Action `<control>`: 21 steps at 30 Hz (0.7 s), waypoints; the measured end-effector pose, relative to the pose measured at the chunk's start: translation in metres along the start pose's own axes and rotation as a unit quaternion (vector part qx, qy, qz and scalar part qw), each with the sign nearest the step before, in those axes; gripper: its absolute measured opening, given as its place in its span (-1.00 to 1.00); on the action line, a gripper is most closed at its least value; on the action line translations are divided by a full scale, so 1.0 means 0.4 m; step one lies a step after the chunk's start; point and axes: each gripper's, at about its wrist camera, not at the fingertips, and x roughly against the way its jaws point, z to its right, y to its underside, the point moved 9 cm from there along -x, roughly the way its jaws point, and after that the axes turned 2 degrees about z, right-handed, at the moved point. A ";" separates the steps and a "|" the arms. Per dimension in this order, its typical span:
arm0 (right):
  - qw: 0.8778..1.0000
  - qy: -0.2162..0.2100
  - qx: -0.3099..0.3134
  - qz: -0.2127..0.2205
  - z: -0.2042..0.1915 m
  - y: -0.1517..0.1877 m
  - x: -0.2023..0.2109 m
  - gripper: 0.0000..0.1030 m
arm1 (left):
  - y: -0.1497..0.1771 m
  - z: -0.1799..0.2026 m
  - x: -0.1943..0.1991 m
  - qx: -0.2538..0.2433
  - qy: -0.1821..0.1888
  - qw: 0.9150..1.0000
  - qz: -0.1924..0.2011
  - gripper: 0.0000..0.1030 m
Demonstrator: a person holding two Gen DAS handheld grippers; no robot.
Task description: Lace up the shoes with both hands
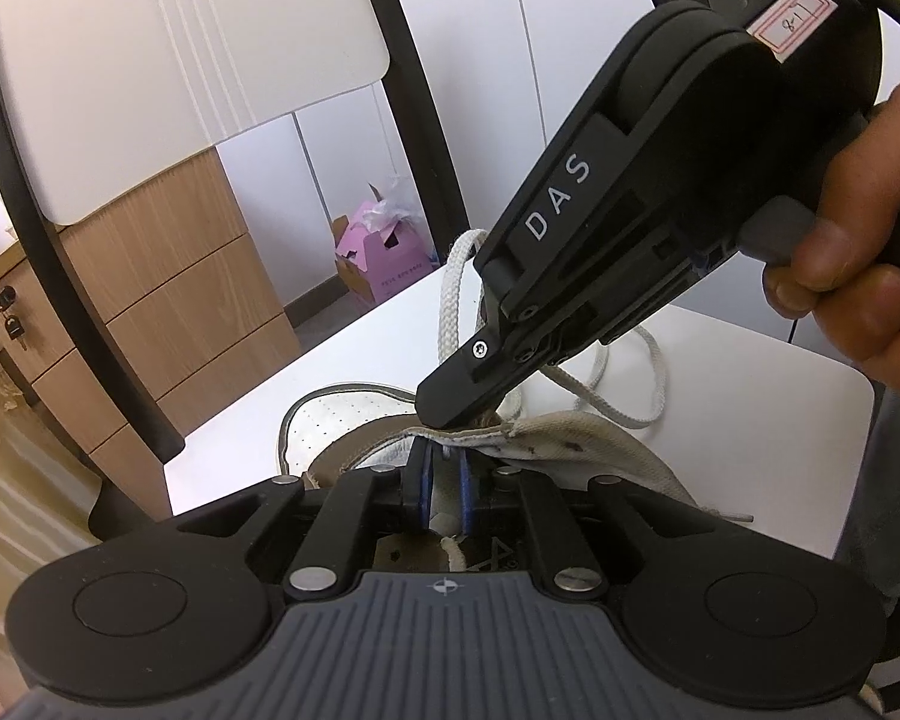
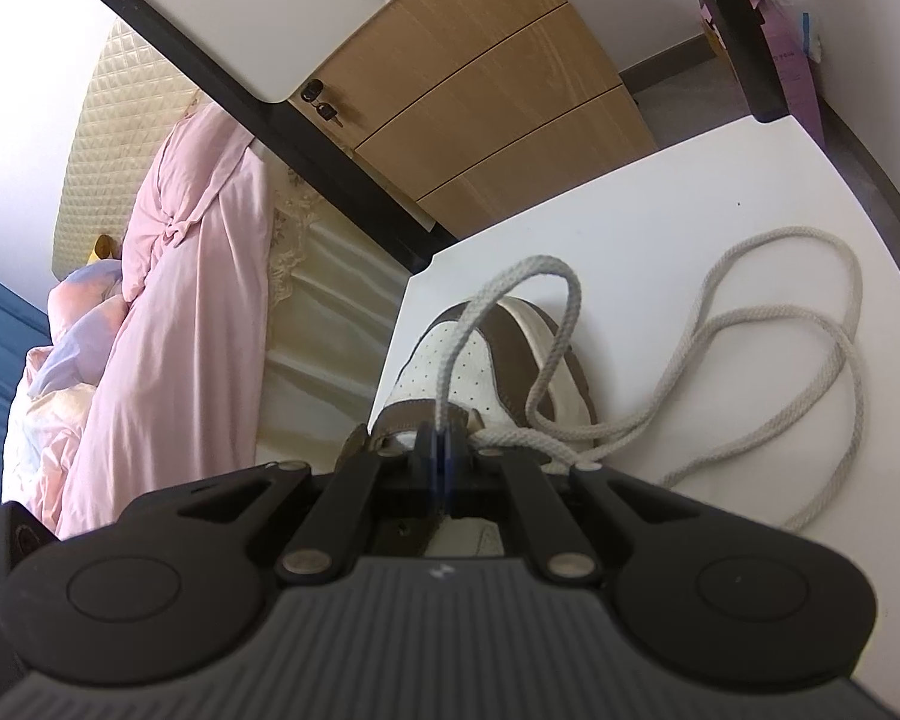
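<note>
A: The shoe point(image 2: 498, 354), a brown-and-white sneaker, sits on the white bench point(image 2: 660, 222) near its edge, toe pointing away, with the lace point(image 2: 798, 324) trailing in loose loops just beside it.

B: And the two tools?

A: The left gripper point(image 1: 441, 483) has its fingers clenched on the soft upper edge of the shoe, by the tongue. The right gripper point(image 2: 442, 450) has its fingers pressed tight on the lace where it rises from the shoe; in the left wrist view its tip sits right at that same fabric edge, held by the person's hand point(image 1: 852, 294).

B: How do you expect the lace to handle?

A: Light and limp, I'd judge. It is a thick woven cord, so it should grip well, but it will flop and twist, and the loops may snag. Best taken near its end, where it can be steered into an eyelet; I can't make out the tip here.

B: The shoe itself?

A: The upper looks pliable and folds under the pinch, so holding the eyelet edge steadies it. The sole looks stiffer.
</note>
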 end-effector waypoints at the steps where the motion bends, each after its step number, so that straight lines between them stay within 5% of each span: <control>1: 1.000 0.001 0.001 0.000 0.000 -0.001 0.000 -0.94 | 0.000 0.001 0.004 0.001 0.000 1.000 0.001 -0.88; 13: 1.000 -0.010 -0.025 0.013 0.009 -0.005 0.010 -0.88 | 0.003 0.003 0.041 0.014 0.010 1.000 0.005 -0.95; 18: 0.997 -0.026 -0.054 0.047 0.017 -0.027 0.039 -0.19 | 0.002 0.004 0.042 0.014 0.011 1.000 0.004 -0.95; 21: 0.998 -0.005 -0.040 0.041 0.023 -0.026 0.036 -0.42 | 0.001 0.004 0.039 0.013 0.012 1.000 0.003 -0.95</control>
